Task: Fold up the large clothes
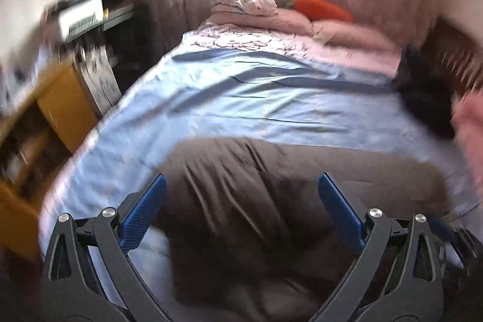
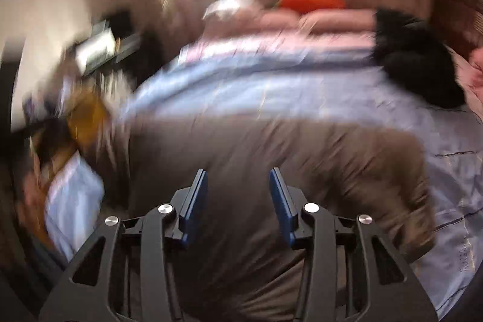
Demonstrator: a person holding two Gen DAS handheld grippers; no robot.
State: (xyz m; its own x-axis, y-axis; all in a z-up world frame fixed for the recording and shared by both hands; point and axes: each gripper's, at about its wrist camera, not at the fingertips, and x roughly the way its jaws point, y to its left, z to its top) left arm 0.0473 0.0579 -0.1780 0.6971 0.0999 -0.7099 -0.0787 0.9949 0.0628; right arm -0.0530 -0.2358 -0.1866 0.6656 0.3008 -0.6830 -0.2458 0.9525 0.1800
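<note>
1. At the far left, off the bed's edge, stands a yellow wooden shelf unit [image 1: 51,116]; it takes no part in the fold and I only keep my tools away from it.
2. My left tool [image 1: 241,186] hangs over the near left part of the brown garment [image 1: 241,201]; its blue fingers [image 1: 145,213] stand wide apart, with cloth showing between them but nothing gripped; whether the tips brush the fabric I cannot tell, since the view is smeared.
3. The brown garment lies on the blue bedsheet [image 1: 241,92] at the near end of the bed, directly ahead of and under both tools; its long axis seems to run across my view, left to right, with one limb trailing off toward the right side [image 2: 392,171].
4. My right tool [image 2: 238,186] sits over the middle of the same garment; its fingers [image 2: 196,201] are parted too, though more narrowly than the left pair, and they hold nothing.
5. Judging by this, neither tool is clearly nearer; each has its own half of the cloth below it; the coming move likely turns on each one closing on a near edge.
6. Far right, a black bundle [image 2: 416,62] lies on the bed, well apart from the garment.
</note>
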